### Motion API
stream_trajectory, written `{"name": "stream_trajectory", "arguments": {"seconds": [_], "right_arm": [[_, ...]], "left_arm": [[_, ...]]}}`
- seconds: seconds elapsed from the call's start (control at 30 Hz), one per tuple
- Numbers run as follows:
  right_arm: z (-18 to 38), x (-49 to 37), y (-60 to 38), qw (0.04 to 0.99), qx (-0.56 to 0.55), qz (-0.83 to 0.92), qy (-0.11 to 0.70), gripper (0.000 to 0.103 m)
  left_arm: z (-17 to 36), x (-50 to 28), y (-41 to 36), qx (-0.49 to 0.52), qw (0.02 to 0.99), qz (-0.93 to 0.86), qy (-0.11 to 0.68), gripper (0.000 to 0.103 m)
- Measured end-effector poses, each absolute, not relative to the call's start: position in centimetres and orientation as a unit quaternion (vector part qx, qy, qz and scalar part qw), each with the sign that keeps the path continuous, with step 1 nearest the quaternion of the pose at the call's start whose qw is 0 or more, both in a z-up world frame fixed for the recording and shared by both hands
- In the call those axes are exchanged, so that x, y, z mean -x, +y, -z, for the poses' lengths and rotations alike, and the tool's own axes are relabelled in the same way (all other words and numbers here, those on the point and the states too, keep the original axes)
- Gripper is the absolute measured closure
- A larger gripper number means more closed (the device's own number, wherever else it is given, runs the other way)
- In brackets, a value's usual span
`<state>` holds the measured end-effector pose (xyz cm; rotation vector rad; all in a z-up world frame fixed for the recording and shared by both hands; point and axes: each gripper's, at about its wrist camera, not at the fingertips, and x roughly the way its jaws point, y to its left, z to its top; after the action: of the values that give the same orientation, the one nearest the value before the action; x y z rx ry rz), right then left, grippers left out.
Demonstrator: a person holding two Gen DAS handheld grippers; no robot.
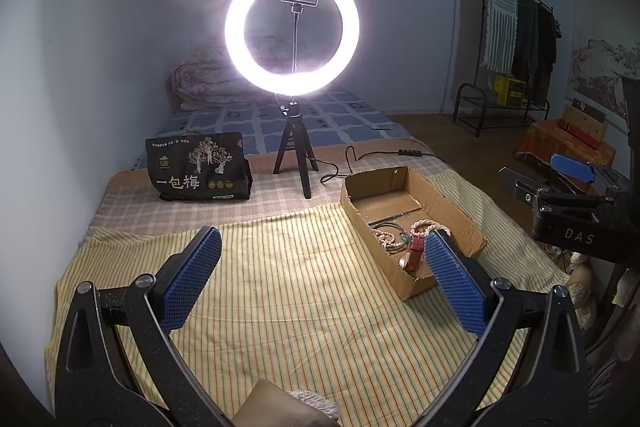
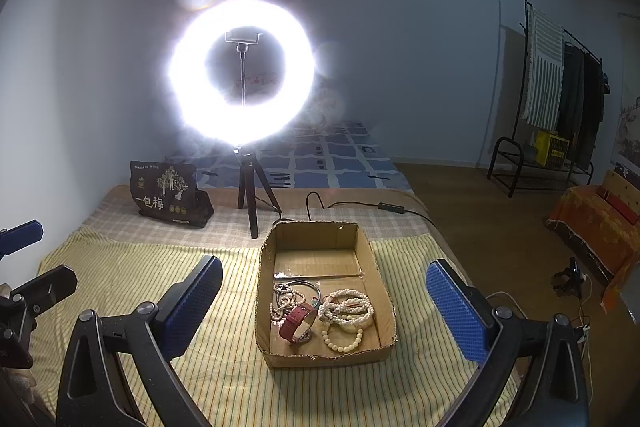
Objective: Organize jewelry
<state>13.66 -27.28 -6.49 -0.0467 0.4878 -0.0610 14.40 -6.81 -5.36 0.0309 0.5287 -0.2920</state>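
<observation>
All the jewelry sits in the cardboard box (image 2: 326, 355): a red watch (image 2: 297, 321), pearl bracelets (image 2: 348, 307), a cream bead bracelet (image 2: 342, 341) and a metal bangle (image 2: 302, 285) bunched at the near end of the box, with the far half bare. Nothing is held, so this looks like either the start, before the first pick, or the close with everything already boxed; I cannot tell which.

The right gripper (image 2: 324, 291) hangs above the near end of the box with its fingers spread wide and empty. The left gripper (image 1: 322, 259) is also spread and empty, over the striped cloth (image 1: 280, 287) to the left of the box.

If sorting goes on, the next move calls for coming straight down inside the box and closing on one piece; the strands overlap, so a neighbour may lift too. The box walls are low but close to the pile. The cloth left of the box is open room, while the ring light (image 2: 240, 71) stands beyond the box's far end
</observation>
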Motion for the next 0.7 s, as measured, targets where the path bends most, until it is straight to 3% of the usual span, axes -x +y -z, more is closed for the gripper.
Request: {"name": "stream_trajectory", "arguments": {"seconds": [0.7], "right_arm": [[6.72, -13.73, -27.10, 0.969, 0.023, 0.029, 0.242, 0.000]], "left_arm": [[5.16, -14.39, -7.02, -0.014, 0.954, 0.148, 0.260, 0.000]]}}
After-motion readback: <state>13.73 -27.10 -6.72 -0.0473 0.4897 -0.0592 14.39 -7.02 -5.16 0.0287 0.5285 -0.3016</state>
